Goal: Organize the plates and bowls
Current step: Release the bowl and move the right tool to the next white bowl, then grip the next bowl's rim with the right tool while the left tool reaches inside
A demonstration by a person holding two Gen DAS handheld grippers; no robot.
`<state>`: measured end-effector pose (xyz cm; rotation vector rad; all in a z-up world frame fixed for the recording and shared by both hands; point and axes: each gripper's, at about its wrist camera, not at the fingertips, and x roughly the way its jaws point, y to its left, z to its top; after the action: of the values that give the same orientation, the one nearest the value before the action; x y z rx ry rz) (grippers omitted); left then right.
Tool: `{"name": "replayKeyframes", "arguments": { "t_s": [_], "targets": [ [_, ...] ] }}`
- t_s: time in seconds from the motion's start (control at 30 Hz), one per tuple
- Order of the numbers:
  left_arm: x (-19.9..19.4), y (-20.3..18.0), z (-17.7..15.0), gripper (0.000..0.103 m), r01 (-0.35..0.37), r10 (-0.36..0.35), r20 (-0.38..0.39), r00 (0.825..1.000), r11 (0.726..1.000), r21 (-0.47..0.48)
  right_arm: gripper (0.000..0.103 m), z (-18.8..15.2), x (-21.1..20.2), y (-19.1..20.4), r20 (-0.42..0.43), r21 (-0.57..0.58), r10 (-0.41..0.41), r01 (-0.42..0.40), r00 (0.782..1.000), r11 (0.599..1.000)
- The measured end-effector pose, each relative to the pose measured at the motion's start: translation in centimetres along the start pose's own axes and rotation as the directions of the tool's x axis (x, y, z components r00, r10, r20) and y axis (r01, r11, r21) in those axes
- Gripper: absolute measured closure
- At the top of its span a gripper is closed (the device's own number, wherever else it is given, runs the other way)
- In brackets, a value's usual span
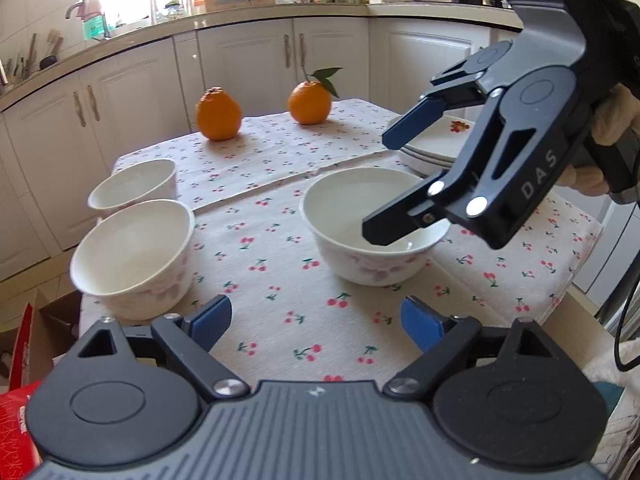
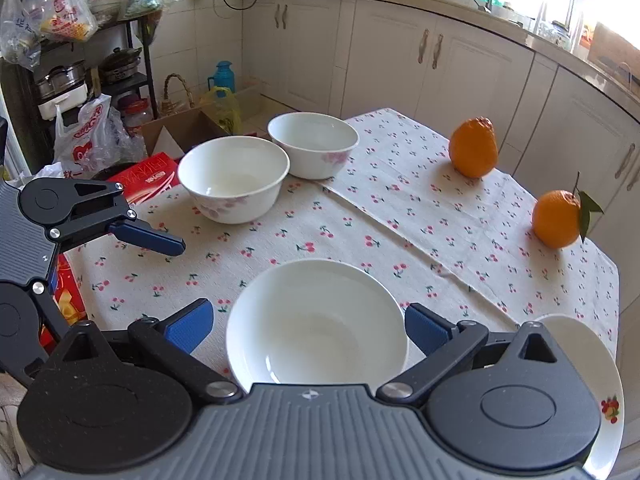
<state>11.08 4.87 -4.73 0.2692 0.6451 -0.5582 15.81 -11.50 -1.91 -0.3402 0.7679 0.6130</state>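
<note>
The plates (image 1: 430, 148) already sit stacked at the right of the left wrist frame, on the desk (image 1: 280, 280). The three bowls are not nested: one bowl (image 2: 316, 320) lies low centre between the parted, empty right gripper (image 2: 310, 328), two bowls (image 2: 234, 178) upper left. The left gripper (image 1: 316, 320) is also spread, holding nothing. Stacking bowls seems to remain.
</note>
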Motion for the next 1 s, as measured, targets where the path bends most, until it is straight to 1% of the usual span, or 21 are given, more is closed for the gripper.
{"name": "replayKeyframes", "arguments": {
  "t_s": [0.1,0.23,0.33,0.43,0.47,0.5,0.57,0.63,0.77,0.83,0.93,1.0],
  "targets": [
    [-1.2,1.8,-0.5,0.011,-0.066,0.066,0.003,0.998,0.997,-0.040,0.000,1.1,0.2,1.1,0.021,-0.024,0.018,-0.017,1.000,1.000],
    [-2.6,4.4,-0.8,0.011,-0.152,0.155,0.018,0.988,0.983,-0.099,0.000,2.6,0.8,2.8,0.027,-0.063,0.084,-0.082,0.996,0.995],
    [-3.4,6.1,-0.7,0.011,-0.197,0.203,0.036,0.979,0.973,-0.124,0.000,3.8,1.7,4.1,0.018,-0.079,0.066,-0.064,0.998,0.995],
    [-3.9,7.8,-0.2,0.010,-0.234,0.241,0.049,0.969,0.964,-0.127,0.000,4.7,2.6,5.1,0.056,-0.054,0.028,-0.025,0.998,0.998],
    [-4.0,8.3,0.0,0.008,-0.237,0.245,0.052,0.968,0.963,-0.127,0.000,4.9,2.9,5.4,0.070,-0.044,0.012,-0.009,0.997,0.999],
    [-4.0,8.8,0.3,0.009,-0.240,0.248,0.052,0.967,0.963,-0.126,0.000,5.1,3.3,5.7,0.080,-0.037,0.005,-0.002,0.997,0.999],
    [-3.7,9.5,0.7,0.008,-0.277,0.282,0.043,0.958,0.956,-0.099,0.000,5.4,4.0,6.1,0.101,-0.007,-0.002,0.003,0.995,1.000],
    [-3.4,10.4,1.0,0.008,-0.278,0.282,0.034,0.959,0.957,-0.079,0.000,5.4,4.5,6.3,0.119,0.022,-0.011,0.008,0.993,1.000],
    [-3.0,12.3,1.2,0.008,-0.227,0.230,0.016,0.973,0.968,-0.103,0.000,5.2,5.6,6.4,0.127,0.060,-0.054,0.047,0.990,0.997],
    [-2.5,12.8,1.5,0.008,-0.218,0.220,0.013,0.975,0.970,-0.106,0.000,5.1,6.3,6.4,0.113,0.065,-0.051,0.044,0.992,0.997],
    [-1.7,13.3,1.9,0.008,-0.208,0.210,0.011,0.978,0.974,-0.085,0.000,5.0,7.2,7.1,0.103,0.055,-0.061,0.055,0.993,0.997],
    [-1.0,13.5,2.2,0.008,-0.186,0.187,0.006,0.982,0.979,-0.079,0.000,5.0,7.7,7.5,0.103,0.043,-0.070,0.066,0.992,0.997]
  ]
}}
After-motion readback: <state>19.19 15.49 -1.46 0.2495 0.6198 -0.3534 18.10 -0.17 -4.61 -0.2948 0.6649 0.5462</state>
